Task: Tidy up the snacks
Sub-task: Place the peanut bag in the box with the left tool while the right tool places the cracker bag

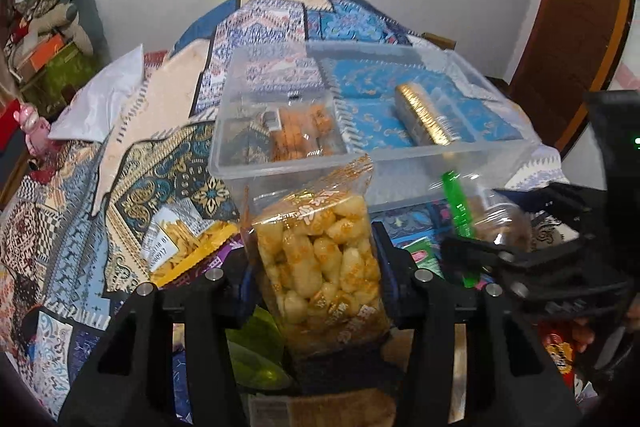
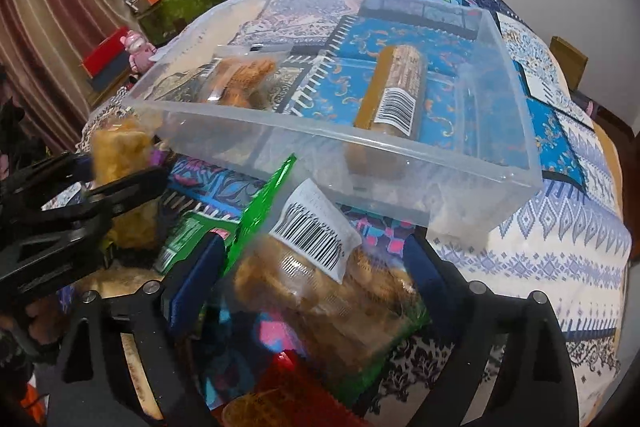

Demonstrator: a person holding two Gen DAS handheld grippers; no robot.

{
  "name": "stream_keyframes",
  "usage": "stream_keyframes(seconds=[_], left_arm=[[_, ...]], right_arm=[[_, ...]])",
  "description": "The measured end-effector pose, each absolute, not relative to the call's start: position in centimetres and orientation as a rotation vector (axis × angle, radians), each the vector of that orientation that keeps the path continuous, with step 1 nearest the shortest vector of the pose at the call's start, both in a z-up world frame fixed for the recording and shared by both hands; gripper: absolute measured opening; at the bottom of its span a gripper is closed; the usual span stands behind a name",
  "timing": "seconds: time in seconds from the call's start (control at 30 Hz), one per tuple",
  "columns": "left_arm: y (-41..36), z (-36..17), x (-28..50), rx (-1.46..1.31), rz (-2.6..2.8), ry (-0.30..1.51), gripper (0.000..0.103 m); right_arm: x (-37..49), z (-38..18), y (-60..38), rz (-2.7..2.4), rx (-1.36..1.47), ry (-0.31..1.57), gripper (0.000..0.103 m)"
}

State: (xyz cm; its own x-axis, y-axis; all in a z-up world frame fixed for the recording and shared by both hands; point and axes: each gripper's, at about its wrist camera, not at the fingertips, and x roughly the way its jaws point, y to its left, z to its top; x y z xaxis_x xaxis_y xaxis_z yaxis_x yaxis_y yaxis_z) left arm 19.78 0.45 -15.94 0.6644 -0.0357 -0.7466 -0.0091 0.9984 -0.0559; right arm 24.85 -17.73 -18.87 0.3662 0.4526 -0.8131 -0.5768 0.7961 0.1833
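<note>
My left gripper [image 1: 316,267] is shut on a clear bag of pale yellow puffed snacks [image 1: 324,251], held upright in front of the clear plastic bin [image 1: 440,167]. The same bag [image 2: 120,147] shows at the left of the right wrist view. My right gripper [image 2: 316,255] stands open around a bag of brown snacks [image 2: 320,291] with a green header and a barcode label, which lies on other packets. Inside the bin [image 2: 360,163] lie a bag of orange snacks [image 2: 240,83] and a gold-wrapped biscuit roll [image 2: 396,95].
The bin rests on a patterned quilt [image 2: 540,247]. A yellow bag of stick snacks [image 1: 188,243] lies left of my left gripper. Green packets [image 2: 180,243] and a red packet [image 2: 296,387] lie under the right gripper. A white plastic bag [image 1: 104,99] and stacked boxes [image 1: 52,55] are far left.
</note>
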Motion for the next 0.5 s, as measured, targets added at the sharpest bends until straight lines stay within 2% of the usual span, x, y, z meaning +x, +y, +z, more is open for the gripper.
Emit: stream_keyframes(seconds=[0.07,0.17,0.5], left_arm=[[0.5,-15.3,19.5,-0.062,-0.023,0.834,0.049],[0.4,-14.5,19.0,-0.059,-0.028,0.817,0.049],[0.3,-11.2,18.6,-0.062,-0.044,0.738,0.049]], right_arm=[[25.0,-18.9,-18.0,0.676,-0.118,1.003,0.067],[24.6,-18.4,-18.1,0.660,-0.124,0.983,0.056],[22.4,-15.8,-20.6,0.615,-0.109,0.903,0.051]])
